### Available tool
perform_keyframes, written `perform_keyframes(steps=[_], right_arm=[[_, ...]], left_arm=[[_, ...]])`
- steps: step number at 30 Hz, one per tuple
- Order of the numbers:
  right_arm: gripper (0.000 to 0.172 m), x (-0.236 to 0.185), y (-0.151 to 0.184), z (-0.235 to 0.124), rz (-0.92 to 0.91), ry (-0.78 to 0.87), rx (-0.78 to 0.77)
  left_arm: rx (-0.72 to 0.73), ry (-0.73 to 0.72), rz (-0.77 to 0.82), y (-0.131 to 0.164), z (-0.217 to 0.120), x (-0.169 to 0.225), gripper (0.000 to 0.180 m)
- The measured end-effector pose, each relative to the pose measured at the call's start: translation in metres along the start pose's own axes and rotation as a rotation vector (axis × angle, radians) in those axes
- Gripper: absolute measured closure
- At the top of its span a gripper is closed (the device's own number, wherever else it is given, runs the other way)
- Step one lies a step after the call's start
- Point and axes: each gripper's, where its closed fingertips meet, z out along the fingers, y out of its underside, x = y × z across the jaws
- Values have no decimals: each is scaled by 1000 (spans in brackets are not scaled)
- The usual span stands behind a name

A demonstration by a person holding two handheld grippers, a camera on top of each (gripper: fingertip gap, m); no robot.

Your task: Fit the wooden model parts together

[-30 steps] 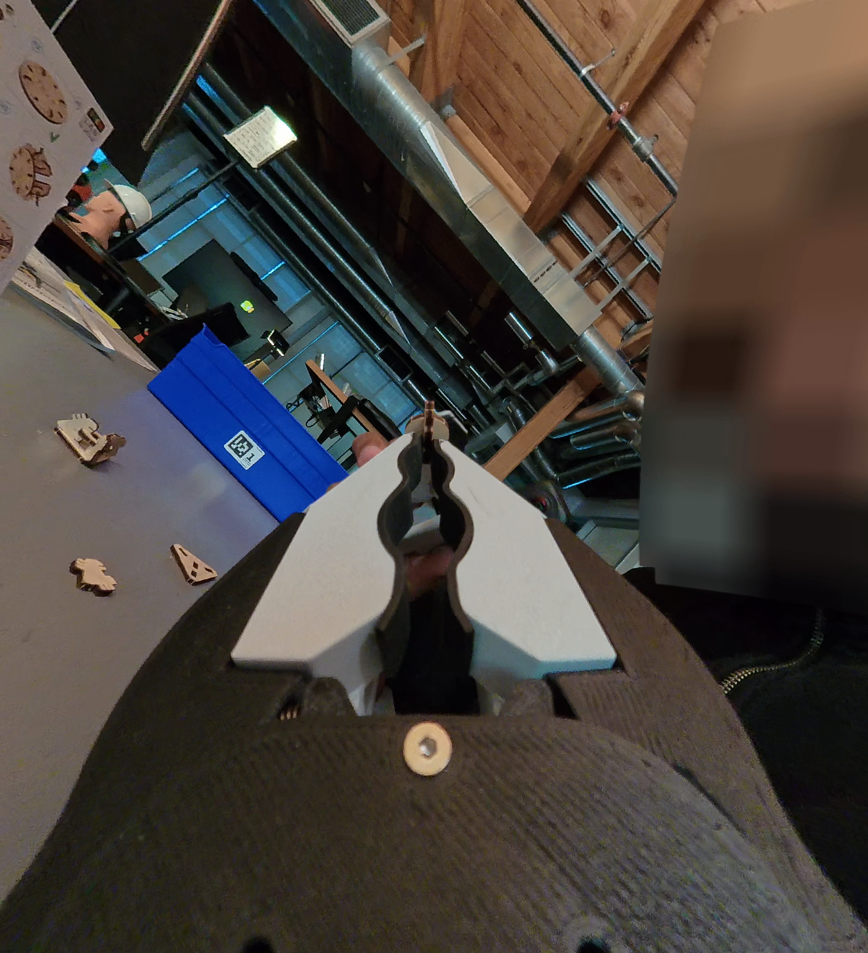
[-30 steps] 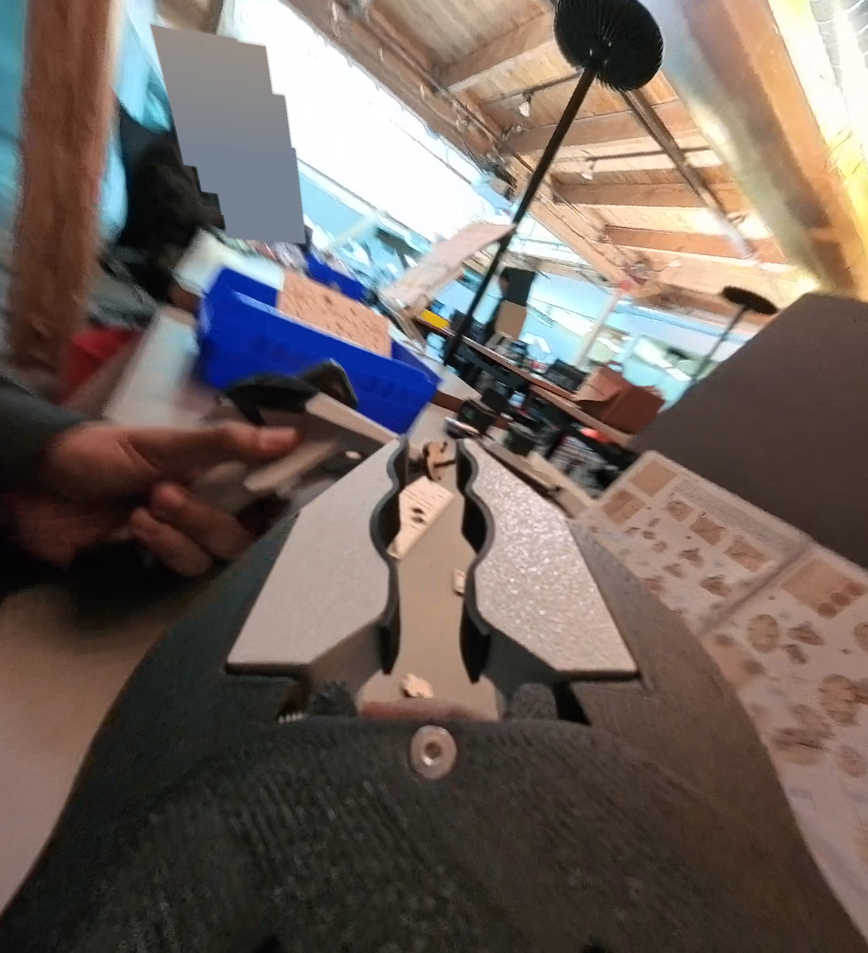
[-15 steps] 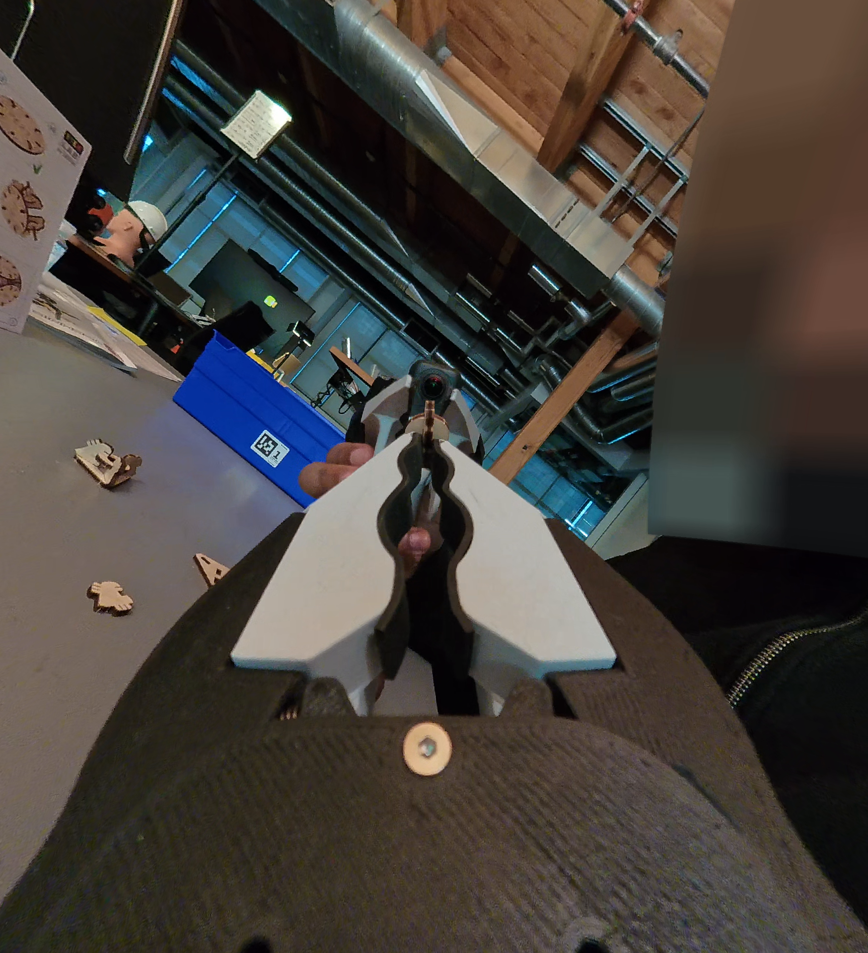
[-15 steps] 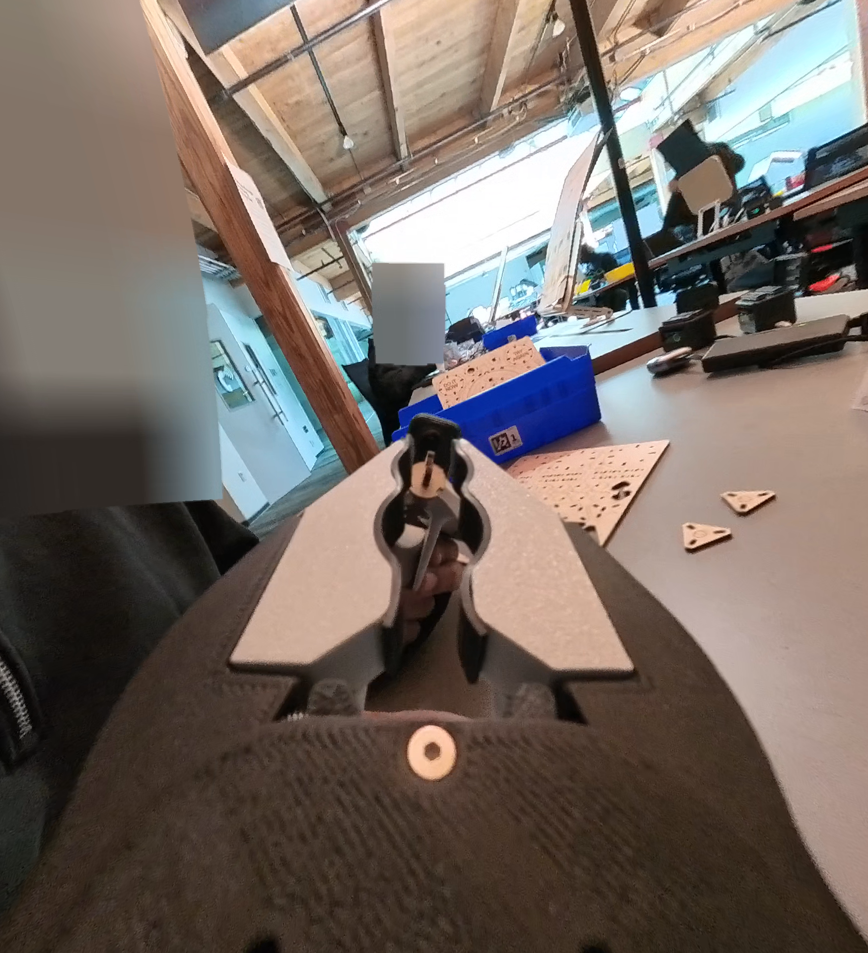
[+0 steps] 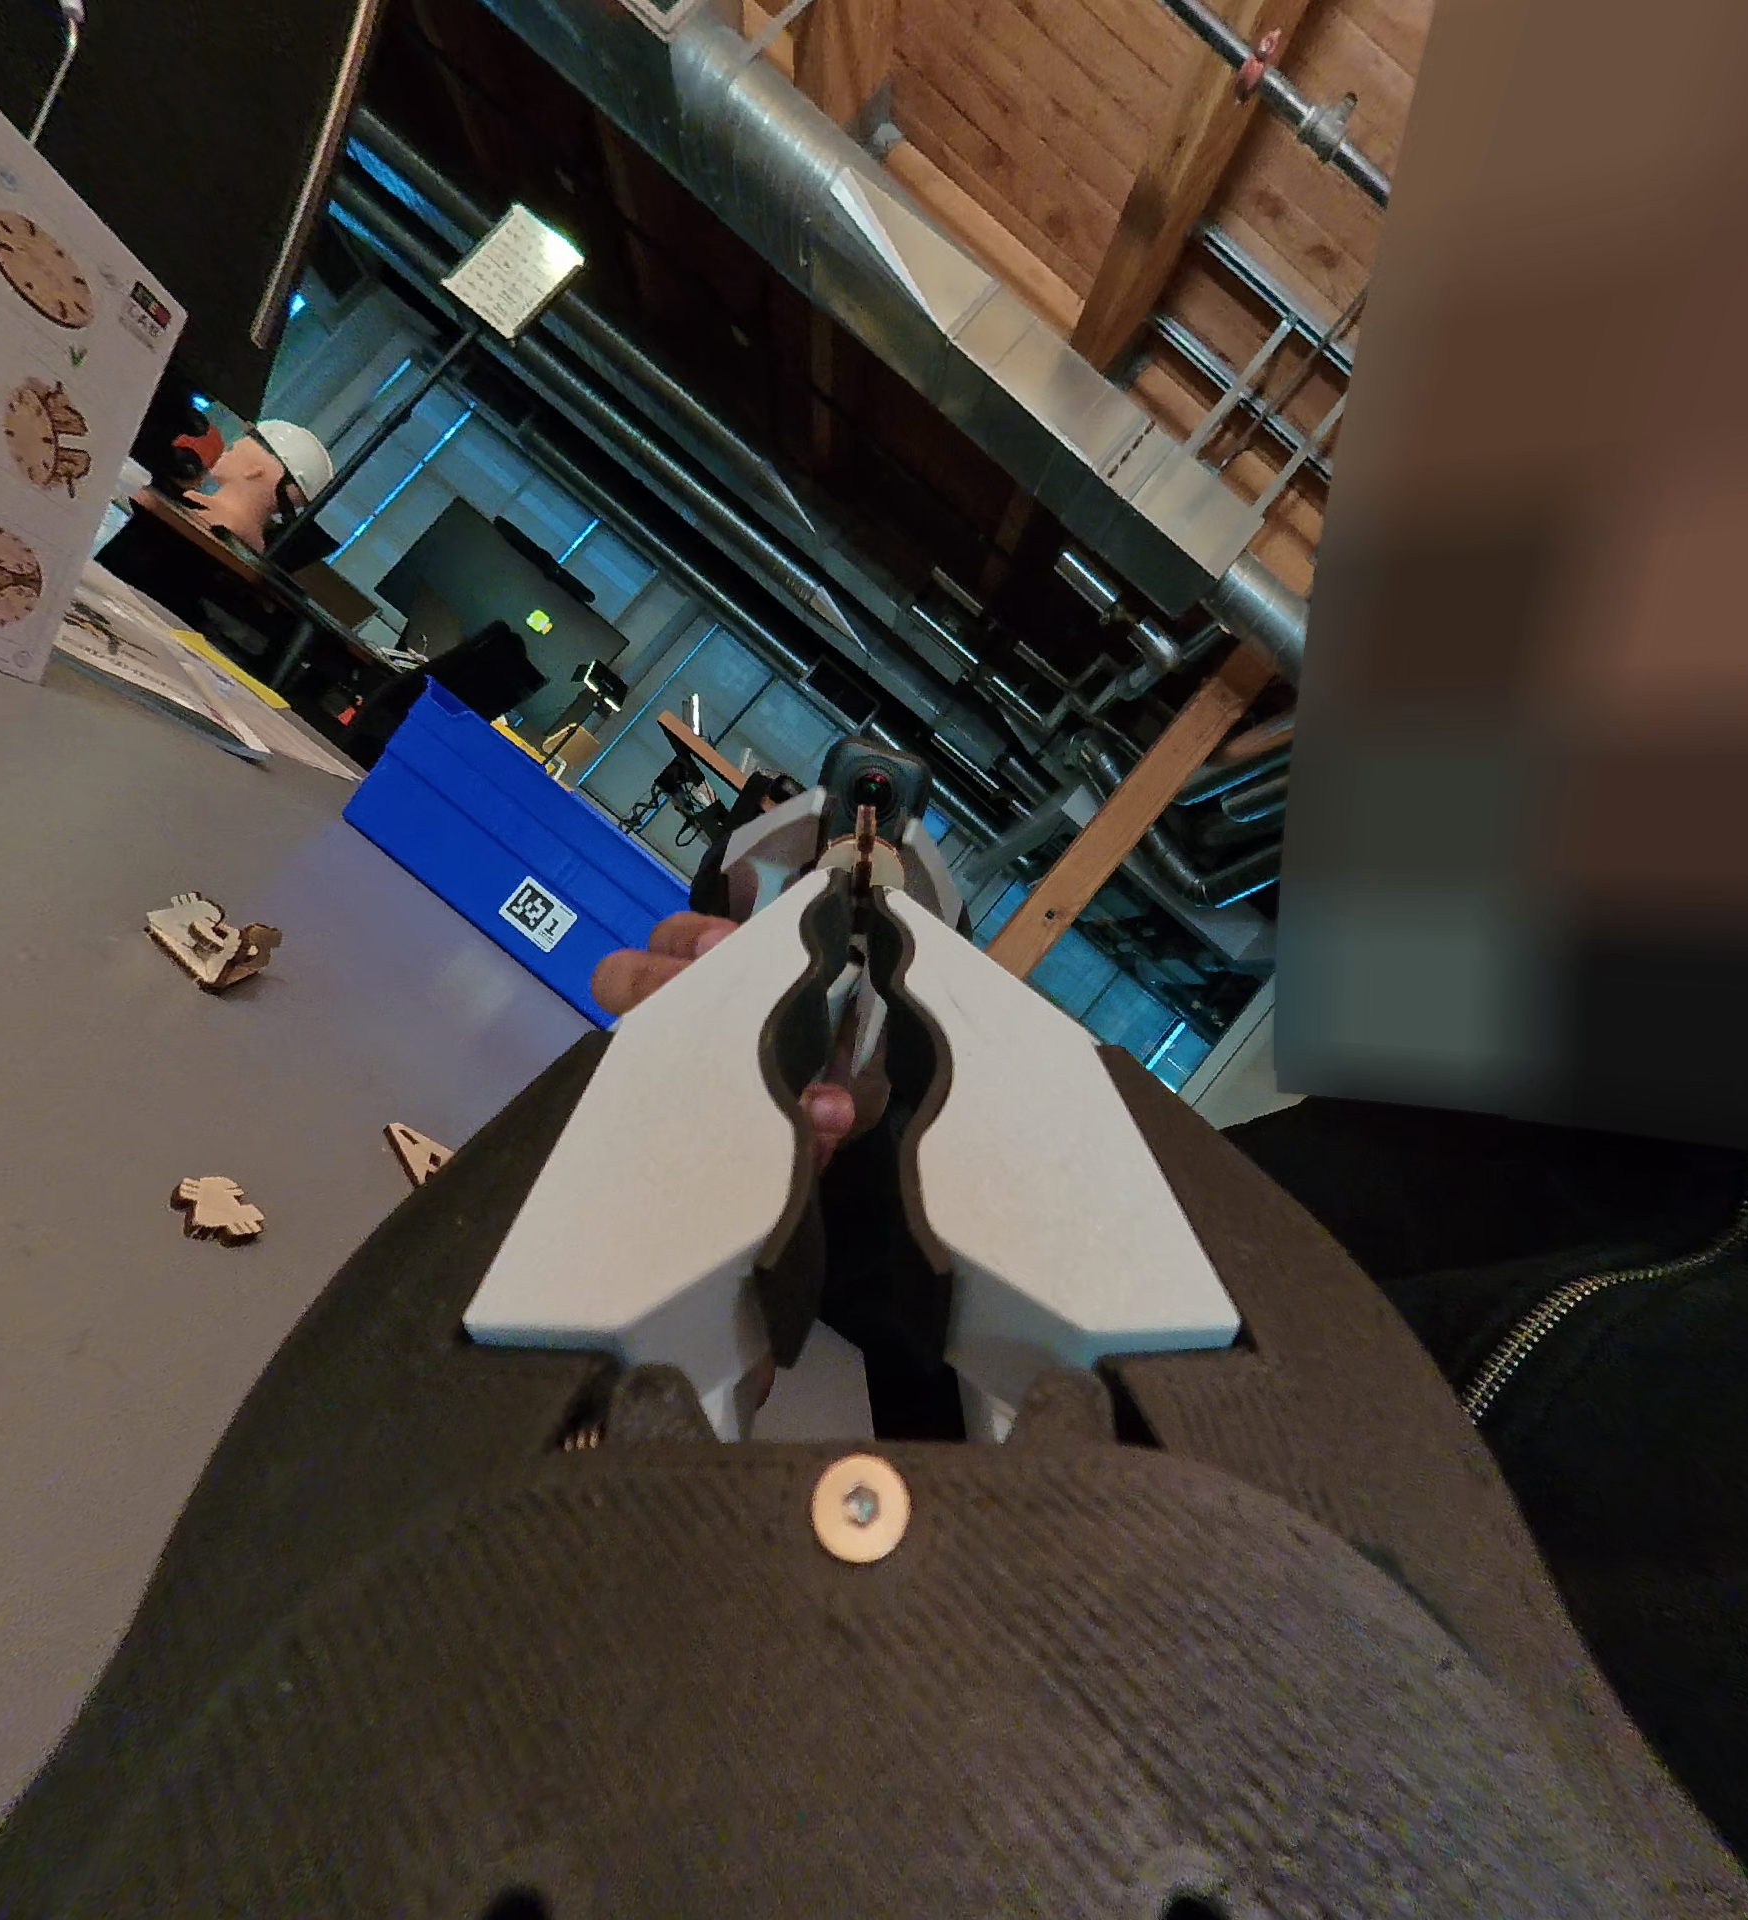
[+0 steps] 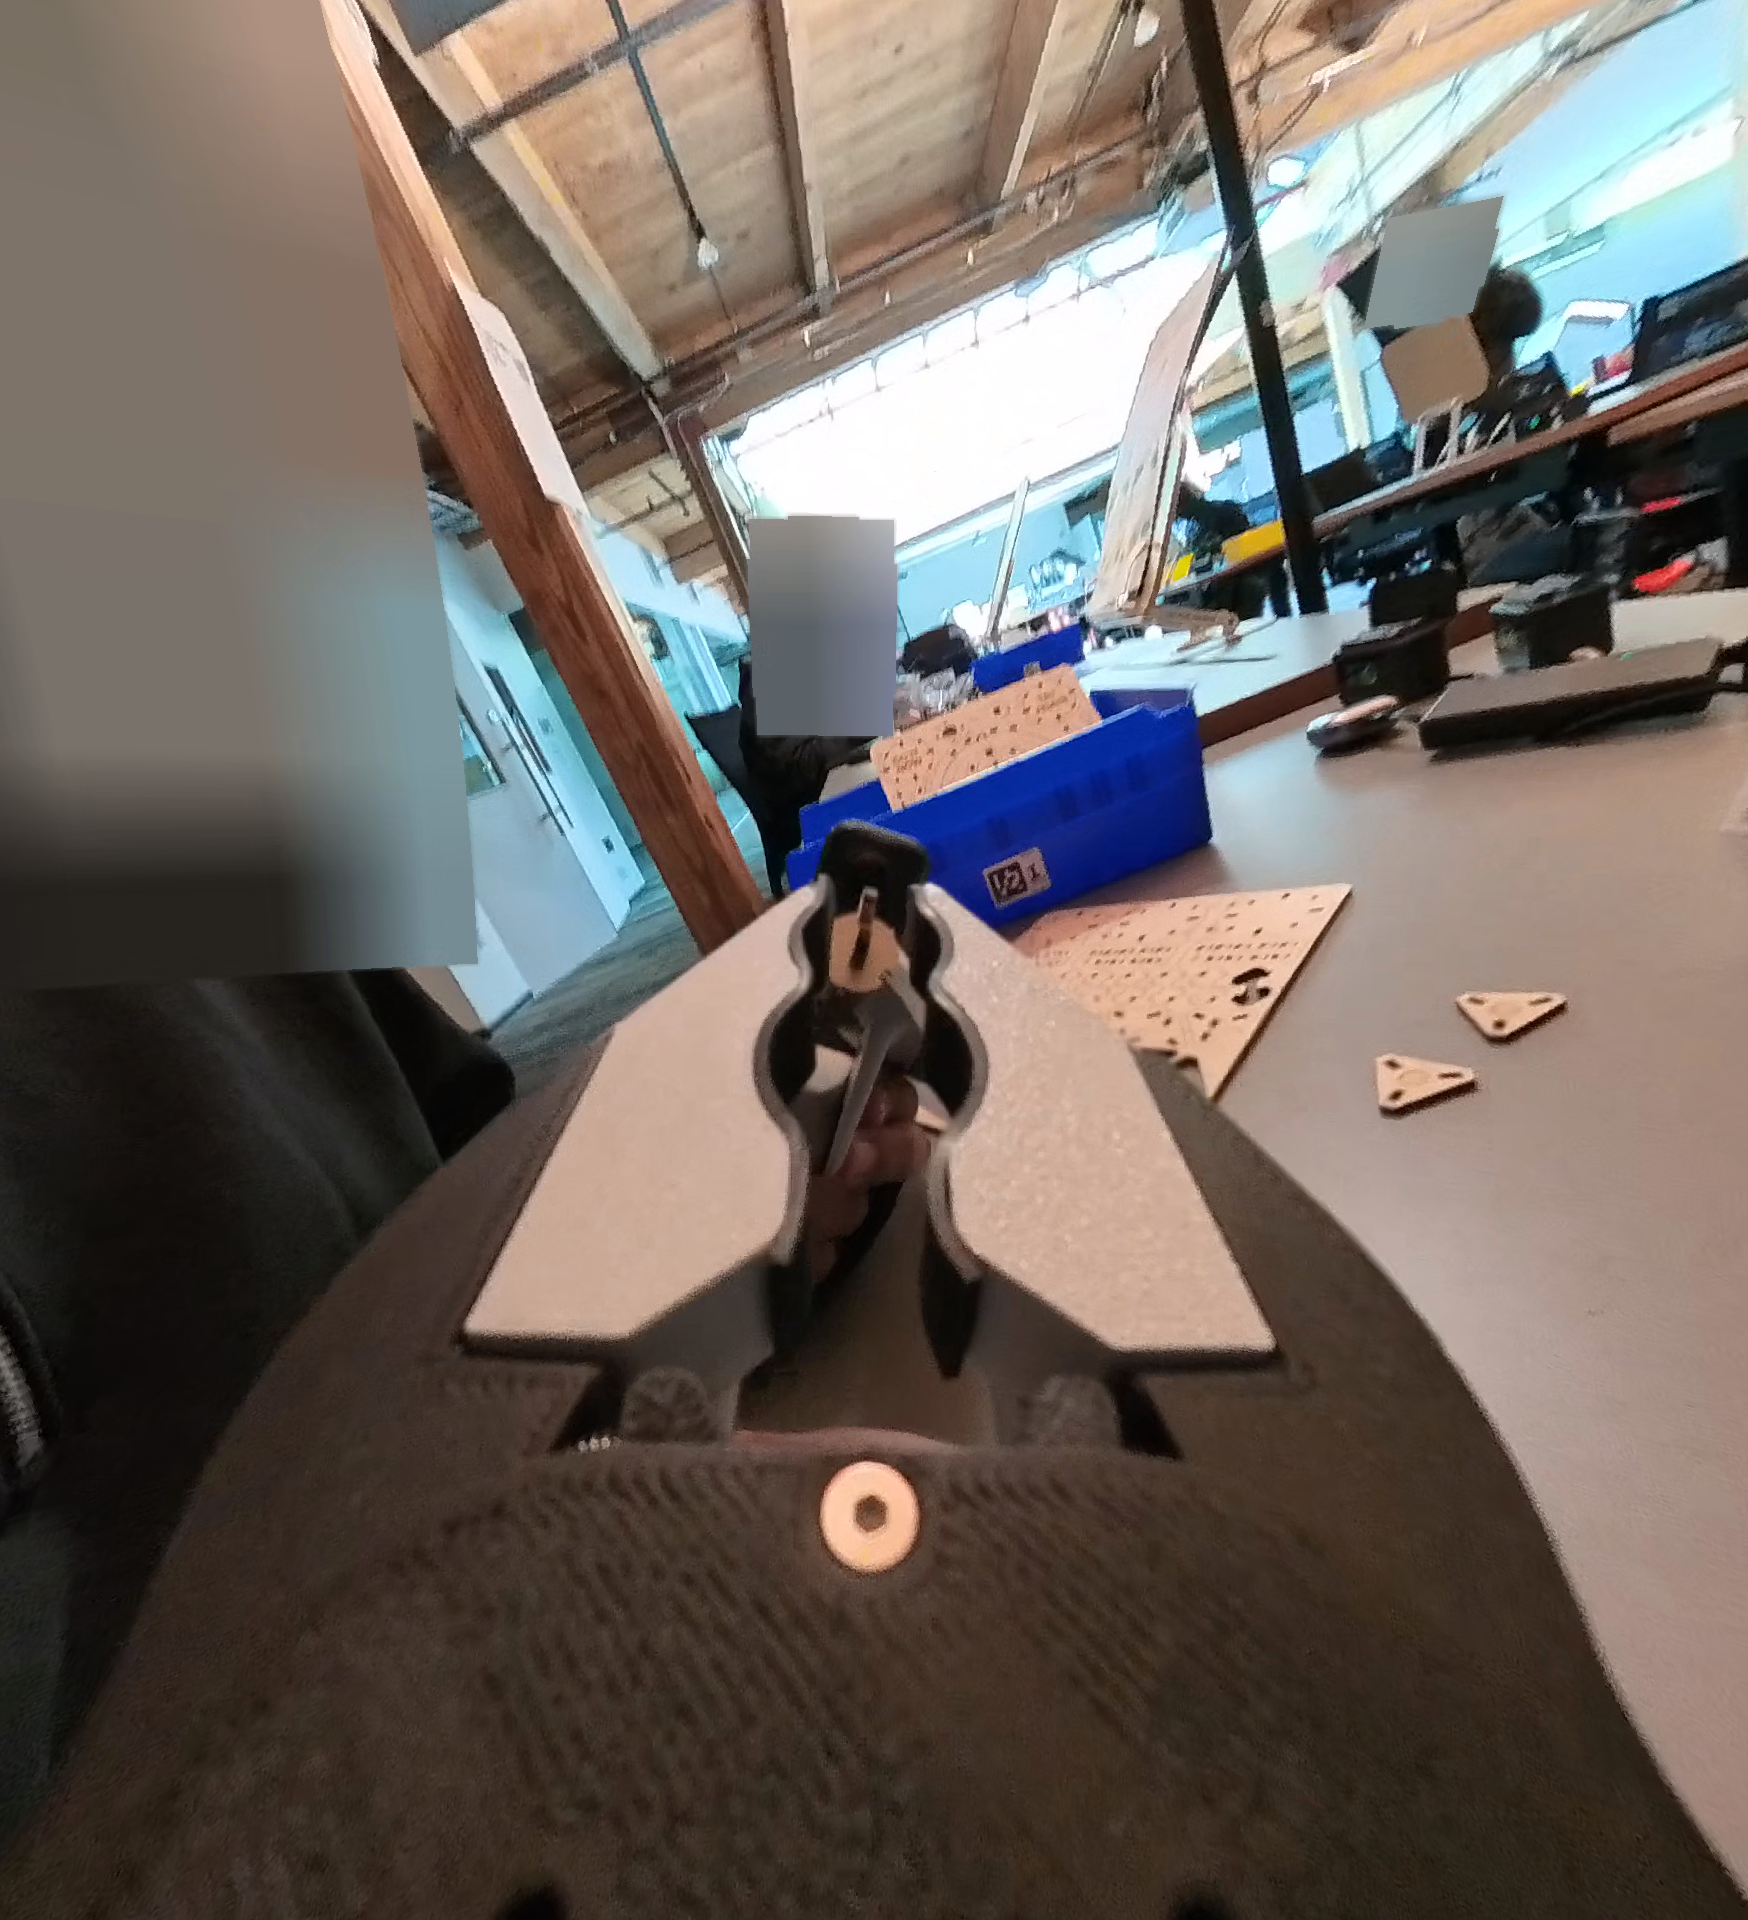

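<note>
My left gripper [image 5: 862, 883] is shut on a thin wooden piece [image 5: 862, 831], seen edge-on and sticking out past the tips. My right gripper [image 6: 865, 914] faces it tip to tip and is shut on a small round wooden disc [image 6: 859, 951]. The thin piece stands in the disc's slot. In the left wrist view the disc [image 5: 885, 860] sits between the right gripper's fingers [image 5: 771, 847], with its camera just behind. Both grippers are held above the grey table [image 6: 1472, 1195], near the person's dark jacket.
A blue bin [image 5: 506, 831] [image 6: 1057, 821] stands on the table. A punched wooden sheet [image 6: 1182, 966] and two triangles [image 6: 1509, 1010] lie to the right. Loose wooden parts [image 5: 210, 940] [image 5: 217, 1205] and an instruction sheet [image 5: 8, 395] are on the left. Black devices [image 6: 1566, 696] sit farther back. Only a small space, under 4 cm, lies between the two pairs of fingers.
My right gripper swung round from facing the table to face the left gripper and its jaws narrowed. In the last half second the two grippers stayed tip to tip.
</note>
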Motion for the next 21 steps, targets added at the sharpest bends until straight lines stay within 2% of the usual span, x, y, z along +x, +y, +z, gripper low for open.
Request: perform_keyframes(steps=[2,5,6,12,18,21], right_arm=[[161,-1,-6,-3,20,-8,30],[152,-3,13,5,25,-23,-61],[155,-4,15,6,26,-27,-69],[154,1,-1,-2,20,3,-2],[151,-1,17,6,-138,45,-89],[155,-3,22,7,-149,36,-116]], left_arm=[[-13,-7,10,2,1,0,180],[-47,-12,22,8,5,0,180],[-38,-19,25,7,4,-1,180],[12,-1,-29,-2,-1,-3,180],[13,10,-40,-2,-1,-2,180],[10,16,-45,-1,0,-1,180]])
